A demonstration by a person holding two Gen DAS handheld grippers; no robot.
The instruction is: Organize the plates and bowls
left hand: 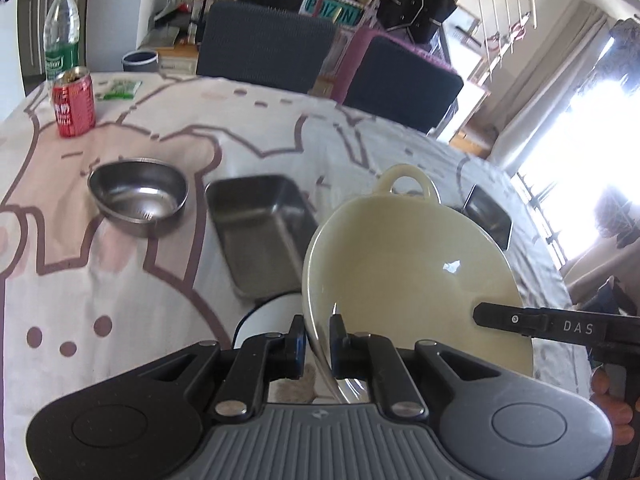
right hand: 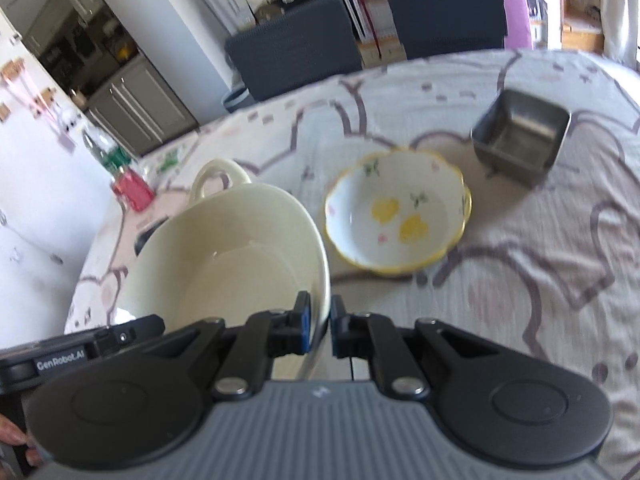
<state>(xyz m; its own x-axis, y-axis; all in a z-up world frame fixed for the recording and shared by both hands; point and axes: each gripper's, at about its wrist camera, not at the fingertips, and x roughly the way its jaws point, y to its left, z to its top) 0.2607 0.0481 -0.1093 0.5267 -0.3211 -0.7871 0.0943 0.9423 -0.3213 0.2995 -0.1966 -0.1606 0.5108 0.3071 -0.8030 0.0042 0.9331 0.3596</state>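
Observation:
A cream bowl with a loop handle (left hand: 412, 264) (right hand: 228, 264) hangs tilted above the table, gripped on opposite rims. My left gripper (left hand: 318, 338) is shut on its near rim. My right gripper (right hand: 320, 322) is shut on the other rim; it enters the left wrist view as a black finger (left hand: 520, 320) from the right. On the cloth lie a round steel bowl (left hand: 138, 196), a rectangular steel tray (left hand: 260, 232), a square steel dish (right hand: 520, 140) (left hand: 490, 218) and a white flowered bowl with a yellow rim (right hand: 398, 214). A white dish edge (left hand: 264, 316) shows under the cream bowl.
A red can (left hand: 74, 104) and a green-labelled water bottle (left hand: 62, 36) stand at the far left corner of the table (left hand: 120, 280). Two dark chairs (left hand: 264, 44) (left hand: 404, 84) sit at the far edge. A person's fingers (left hand: 610, 400) hold the right tool.

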